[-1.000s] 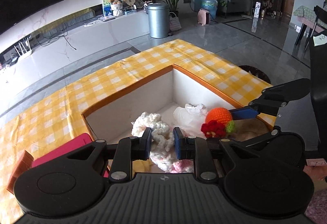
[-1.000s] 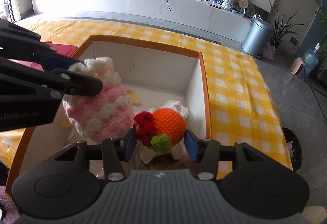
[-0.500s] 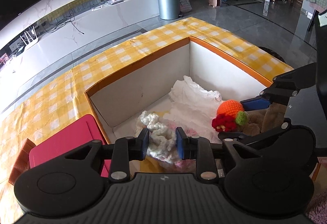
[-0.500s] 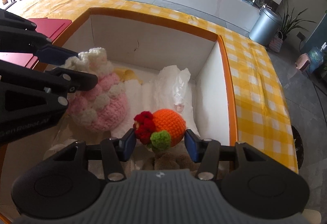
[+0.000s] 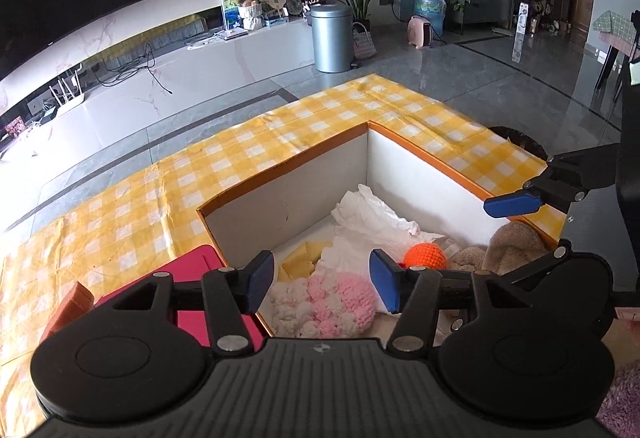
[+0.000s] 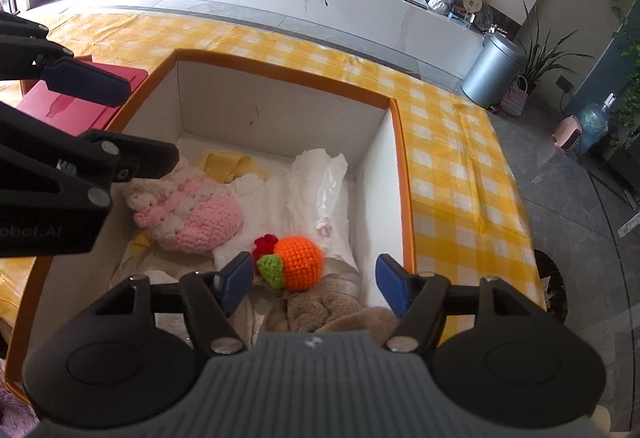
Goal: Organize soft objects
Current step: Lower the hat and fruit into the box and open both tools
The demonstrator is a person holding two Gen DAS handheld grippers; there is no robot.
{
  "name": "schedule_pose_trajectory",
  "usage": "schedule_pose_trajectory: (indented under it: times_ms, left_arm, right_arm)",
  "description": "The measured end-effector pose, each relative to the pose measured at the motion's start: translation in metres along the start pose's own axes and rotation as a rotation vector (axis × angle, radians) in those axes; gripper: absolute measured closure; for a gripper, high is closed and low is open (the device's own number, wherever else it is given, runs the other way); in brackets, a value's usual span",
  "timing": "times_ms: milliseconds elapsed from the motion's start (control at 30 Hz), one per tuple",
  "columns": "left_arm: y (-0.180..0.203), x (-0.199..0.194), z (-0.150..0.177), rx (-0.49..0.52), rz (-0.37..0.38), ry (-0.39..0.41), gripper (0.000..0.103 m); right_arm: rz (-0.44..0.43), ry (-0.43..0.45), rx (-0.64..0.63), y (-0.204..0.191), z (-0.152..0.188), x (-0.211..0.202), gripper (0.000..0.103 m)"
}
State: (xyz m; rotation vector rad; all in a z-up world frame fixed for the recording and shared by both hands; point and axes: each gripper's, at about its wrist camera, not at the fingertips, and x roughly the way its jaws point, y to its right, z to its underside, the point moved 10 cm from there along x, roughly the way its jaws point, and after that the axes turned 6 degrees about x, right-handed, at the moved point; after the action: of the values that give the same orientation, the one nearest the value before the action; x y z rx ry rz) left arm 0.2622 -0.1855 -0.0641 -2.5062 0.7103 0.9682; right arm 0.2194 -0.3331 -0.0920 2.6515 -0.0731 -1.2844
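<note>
Now both opening claws grip nothing; the pink knit pouch (image 6: 188, 212) lies flat, white end toward the box's (image 6: 280, 78) far-left corner.

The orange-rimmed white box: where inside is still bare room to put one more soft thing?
Bare floor shows only along the far wall of the orange-rimmed white box, behind the yellow cloth. Elsewhere it is crowded: pink-and-white crocheted hat left, crumpled white paper right, orange crocheted ball and brown plush near.
</note>
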Motion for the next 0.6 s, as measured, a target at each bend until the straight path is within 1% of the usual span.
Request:
schedule_pose_trajectory:
  times_ms: [267, 500, 600]
  left_arm:
    - [-0.009, -0.05, 0.006, -0.027, -0.012, 0.08, 0.038]
    - [-0.016, -0.086, 0.025, -0.048, -0.033, 0.125, 0.038]
    - [-0.02, -0.099, 0.036, -0.069, -0.04, 0.143, 0.038]
  right_arm:
    - [0.01, 0.102, 0.04, -0.012, 0.004, -0.045, 0.035]
    - [-0.006, 0.176, 0.087, -0.035, 0.013, -0.076, 0.035]
    - [-0.019, 0.202, 0.126, -0.046, 0.02, -0.09, 0.035]
